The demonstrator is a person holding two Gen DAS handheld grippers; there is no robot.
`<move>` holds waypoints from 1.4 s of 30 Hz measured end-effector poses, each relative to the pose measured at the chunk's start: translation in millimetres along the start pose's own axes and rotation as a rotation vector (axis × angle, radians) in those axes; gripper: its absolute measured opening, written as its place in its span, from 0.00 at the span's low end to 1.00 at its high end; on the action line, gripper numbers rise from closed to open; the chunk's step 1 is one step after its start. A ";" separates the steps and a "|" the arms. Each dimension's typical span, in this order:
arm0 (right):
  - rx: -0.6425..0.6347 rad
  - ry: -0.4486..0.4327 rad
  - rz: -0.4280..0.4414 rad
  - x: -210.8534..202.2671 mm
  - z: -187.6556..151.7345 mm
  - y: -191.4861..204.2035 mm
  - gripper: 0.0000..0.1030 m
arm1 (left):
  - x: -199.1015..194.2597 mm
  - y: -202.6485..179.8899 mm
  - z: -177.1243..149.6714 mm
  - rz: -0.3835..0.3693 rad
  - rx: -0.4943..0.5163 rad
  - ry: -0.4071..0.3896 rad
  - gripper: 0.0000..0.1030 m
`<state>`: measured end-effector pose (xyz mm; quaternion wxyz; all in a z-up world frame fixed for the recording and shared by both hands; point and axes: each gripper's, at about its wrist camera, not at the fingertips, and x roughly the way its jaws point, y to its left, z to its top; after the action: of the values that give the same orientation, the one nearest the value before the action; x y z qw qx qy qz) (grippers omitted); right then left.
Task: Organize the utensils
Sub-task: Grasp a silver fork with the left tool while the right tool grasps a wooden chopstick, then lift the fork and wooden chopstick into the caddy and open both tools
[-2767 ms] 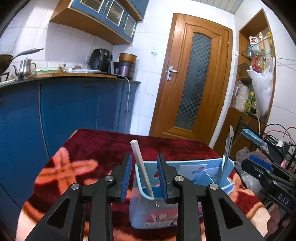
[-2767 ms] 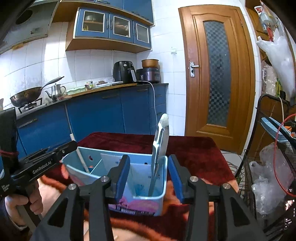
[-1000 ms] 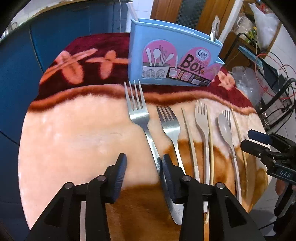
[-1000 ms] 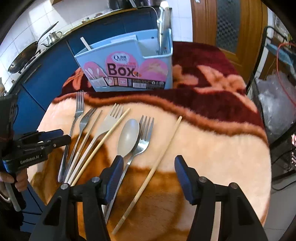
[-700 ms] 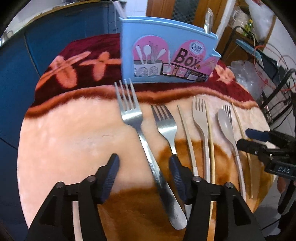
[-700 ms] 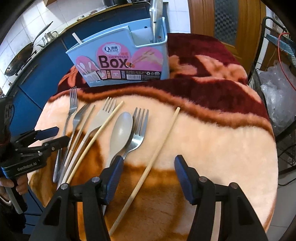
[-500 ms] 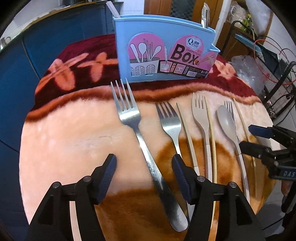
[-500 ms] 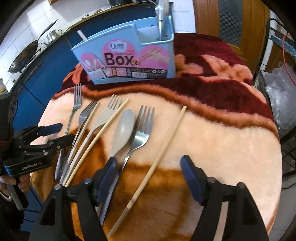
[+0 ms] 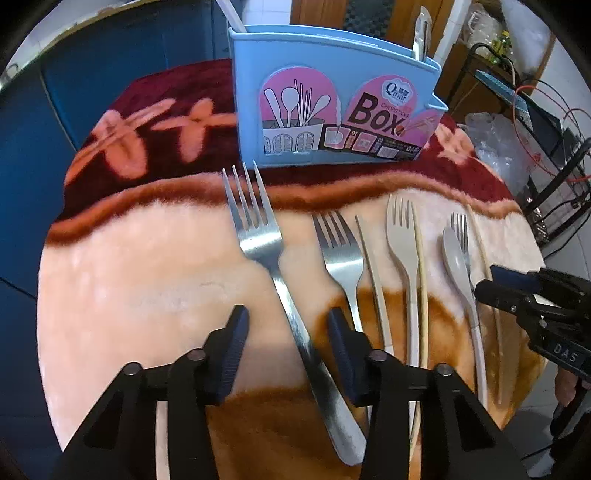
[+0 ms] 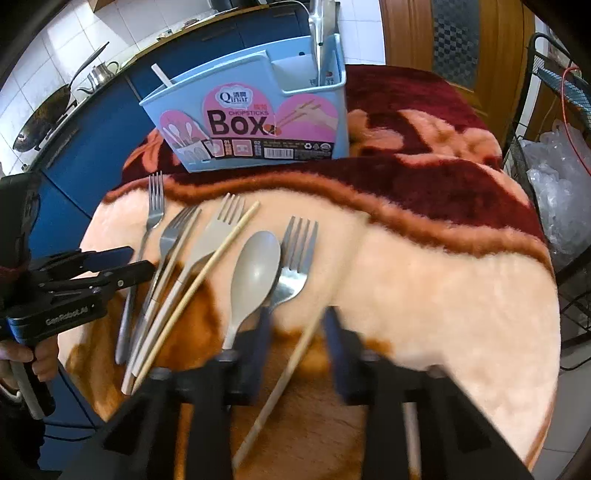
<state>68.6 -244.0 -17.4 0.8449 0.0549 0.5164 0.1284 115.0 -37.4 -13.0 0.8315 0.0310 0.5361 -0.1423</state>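
While the blue box (image 9: 332, 92) stands beyond both tools, four forks, three chopsticks and one spoon (image 10: 255, 273) lie before them. Left gripper (image 9: 286, 332) closes astride a steel fork (image 9: 273, 266); blurred right gripper (image 10: 297, 339) closes around one chopstick (image 10: 288, 369), contact unclear.

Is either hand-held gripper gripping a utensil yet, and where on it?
Neither yet. Left hand-held gripper is closing around the steel fork handle; right hand-held gripper around the chopstick mid-length.

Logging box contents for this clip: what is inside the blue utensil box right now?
Two things stick out of the blue utensil box: a pale stick-like handle at one end and a metal utensil handle in the end compartment. The walls hide their lower parts and anything else inside.
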 end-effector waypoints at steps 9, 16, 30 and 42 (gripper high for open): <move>0.012 -0.047 0.067 -1.5 -4.8 -3.8 0.09 | 2.0 28.9 2.8 -0.172 -0.150 -0.024 0.06; 0.046 -0.175 0.124 -19.1 -6.9 -9.2 0.07 | -10.2 25.0 -19.1 -0.190 -0.129 -0.135 0.04; 0.056 -0.461 0.153 -51.7 -7.8 -3.8 0.07 | -67.2 6.9 -20.4 -0.219 -0.040 -0.480 0.01; 0.066 -0.561 0.158 -61.8 -4.6 -4.8 0.07 | -101.7 -2.9 11.6 -0.139 -0.004 -0.700 0.01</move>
<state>38.5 -265.7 32.4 0.9398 0.1558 0.2608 0.1565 85.3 -21.8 83.8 0.9532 -0.0579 0.2198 -0.1995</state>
